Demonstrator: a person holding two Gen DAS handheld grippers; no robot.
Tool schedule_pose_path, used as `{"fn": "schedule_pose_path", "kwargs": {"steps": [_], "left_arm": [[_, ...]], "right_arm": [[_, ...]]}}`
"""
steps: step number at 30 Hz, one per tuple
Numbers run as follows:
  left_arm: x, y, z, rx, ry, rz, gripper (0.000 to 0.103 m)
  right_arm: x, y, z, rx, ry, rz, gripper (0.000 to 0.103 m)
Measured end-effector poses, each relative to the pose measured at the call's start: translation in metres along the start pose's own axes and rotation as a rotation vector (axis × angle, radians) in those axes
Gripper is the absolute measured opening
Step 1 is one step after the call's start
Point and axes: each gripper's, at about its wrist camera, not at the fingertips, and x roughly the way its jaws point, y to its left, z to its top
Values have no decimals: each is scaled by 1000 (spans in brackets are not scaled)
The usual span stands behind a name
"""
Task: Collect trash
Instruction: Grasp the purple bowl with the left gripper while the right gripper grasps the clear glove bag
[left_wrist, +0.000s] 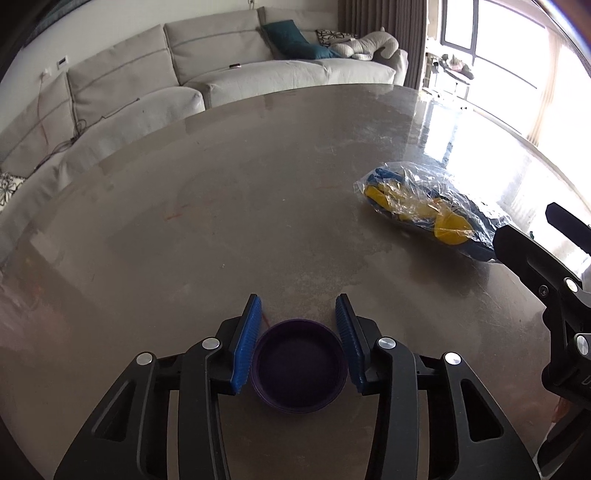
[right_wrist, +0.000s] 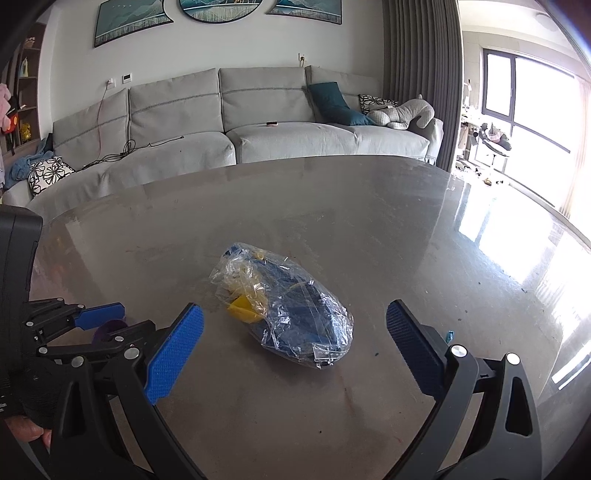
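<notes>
At lower centre of the left wrist view, a purple lid (left_wrist: 301, 365), rim up, is clamped between the left gripper (left_wrist: 300, 314) pads on the table (left_wrist: 221, 203). Right of it, the clear plastic bag (right_wrist: 284, 306) lies upper-left to lower-right before the wide-open right gripper (right_wrist: 295, 328).

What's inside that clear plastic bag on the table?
Through the clear plastic bag I see crumpled yellow pieces and dark blue material. What they are, and anything beneath them, is hidden by the crinkled film.

Glossy brown-grey table (right_wrist: 369, 206), with purple lid (left_wrist: 301, 363) and clear plastic bag (right_wrist: 286, 306) apart.
</notes>
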Motion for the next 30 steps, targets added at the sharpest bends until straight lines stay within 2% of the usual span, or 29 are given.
{"fn": "schedule_pose_path", "kwargs": {"steps": [11, 21, 22, 24, 25, 26, 27, 28, 30], "left_arm": [[-23, 15, 7, -62, -61, -4, 41], [-25, 11, 10, -47, -94, 9, 41], [-24, 12, 10, -46, -95, 10, 41], [-24, 11, 10, -46, -97, 12, 41], [-25, 11, 10, -47, -98, 12, 41], [-25, 11, 10, -47, -99, 12, 41], [-25, 11, 10, -48, -102, 15, 41], [-26, 11, 9, -49, -105, 16, 41], [-29, 8, 7, -52, -113, 16, 41]], "right_arm": [[34, 11, 14, -17, 93, -2, 99], [78, 22, 17, -18, 261, 20, 98], [80, 22, 17, -20, 274, 14, 94], [78, 22, 16, -18, 270, -1, 66], [78, 23, 15, -28, 271, -7, 58], [76, 22, 13, -29, 271, 5, 46], [75, 22, 13, -30, 271, 17, 40], [72, 21, 12, -32, 267, 24, 28], [65, 19, 11, -17, 254, 52, 20]]}}
